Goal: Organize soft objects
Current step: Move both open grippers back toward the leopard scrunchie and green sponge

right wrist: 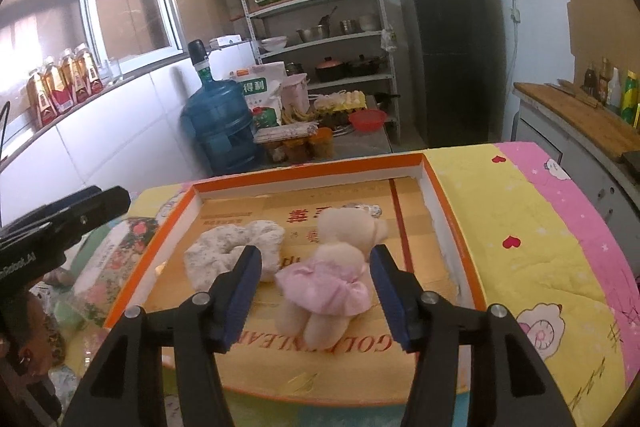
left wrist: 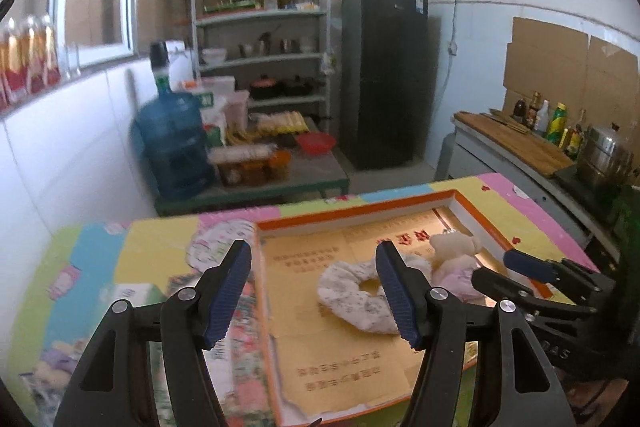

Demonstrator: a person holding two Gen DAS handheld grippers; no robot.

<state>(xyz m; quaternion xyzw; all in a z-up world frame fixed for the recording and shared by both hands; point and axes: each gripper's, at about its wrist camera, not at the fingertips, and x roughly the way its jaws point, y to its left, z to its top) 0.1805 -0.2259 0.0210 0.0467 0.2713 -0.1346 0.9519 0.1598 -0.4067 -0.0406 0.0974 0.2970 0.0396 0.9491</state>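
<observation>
An orange-rimmed shallow box (right wrist: 444, 205) (left wrist: 352, 213) lies on a colourful quilted table. Inside it lie a white speckled scrunchie (right wrist: 224, 249) (left wrist: 352, 297) and a cream plush bear in a pink dress (right wrist: 332, 267) (left wrist: 454, 255). My right gripper (right wrist: 316, 291) is open with its fingers on either side of the bear, not pressing it. My left gripper (left wrist: 316, 287) is open above the box's left part, its right finger in front of the scrunchie. The right gripper also shows at the right of the left wrist view (left wrist: 532, 265).
A floral fabric piece (right wrist: 116, 259) (left wrist: 216, 239) lies left of the box. Beyond the table stand a blue water jug (right wrist: 220, 123), a low table with food, a metal shelf (right wrist: 320, 7), a dark fridge (right wrist: 444, 47) and a counter with bottles (right wrist: 580, 115).
</observation>
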